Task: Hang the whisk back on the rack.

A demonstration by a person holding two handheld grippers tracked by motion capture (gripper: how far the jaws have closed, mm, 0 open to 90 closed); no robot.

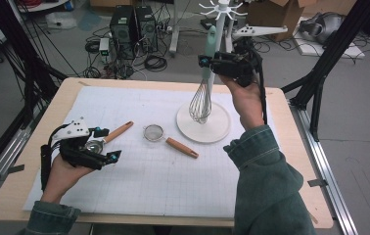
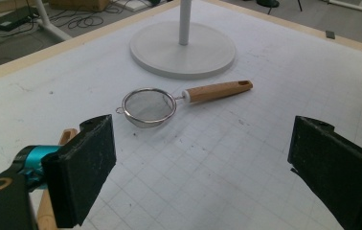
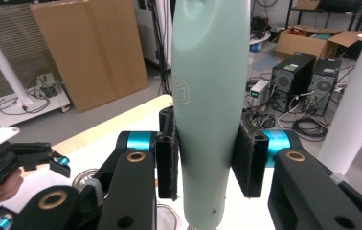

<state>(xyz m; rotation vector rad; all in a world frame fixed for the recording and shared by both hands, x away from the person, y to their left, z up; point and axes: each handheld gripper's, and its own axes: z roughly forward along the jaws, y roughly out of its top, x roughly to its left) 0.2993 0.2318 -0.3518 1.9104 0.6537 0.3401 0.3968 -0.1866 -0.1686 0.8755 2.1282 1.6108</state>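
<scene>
**Whisk up in the right claw, left claw wide open**

Over on the left, the left claw [image 1: 108,145] hovers low over the bench [image 1: 271,205] with its jaws spread wide, nothing between them. A wood-handled strainer [image 1: 105,138] lies right by it. Moving across, a second small mesh strainer [image 2: 150,107] with a wooden handle rests on the white mat, near the rack's round base [image 1: 219,129]. And on the right, the right claw [image 3: 207,160] is clamped on the whisk [image 1: 201,100], pads squeezing its pale mint handle, silver wire loops hanging down above the base beside the white pole.
</scene>
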